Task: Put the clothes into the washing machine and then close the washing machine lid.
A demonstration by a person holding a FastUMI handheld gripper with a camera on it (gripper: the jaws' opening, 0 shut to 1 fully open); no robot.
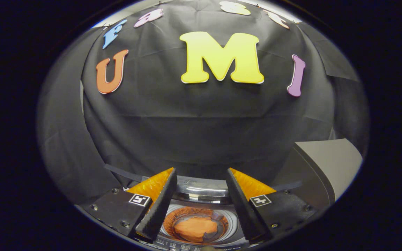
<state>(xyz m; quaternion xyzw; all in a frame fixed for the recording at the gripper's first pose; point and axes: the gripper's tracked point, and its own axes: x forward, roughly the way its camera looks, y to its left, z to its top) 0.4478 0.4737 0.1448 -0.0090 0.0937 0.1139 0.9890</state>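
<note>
My gripper [201, 171] hangs above a small top-loading washing machine [234, 223] and looks down into it. Its fingers stand open with nothing between them. Below the gap between the fingers, an orange garment [195, 228] lies inside the round drum. The machine's lid [201, 191] is raised at the far side of the opening, just beyond the fingertips. A strip of controls [181, 246] runs along the machine's near edge.
A grey box-like object [326, 164] stands to the right of the machine, beyond the right finger. The booth's black cloth wall [201, 132] rises close behind the machine.
</note>
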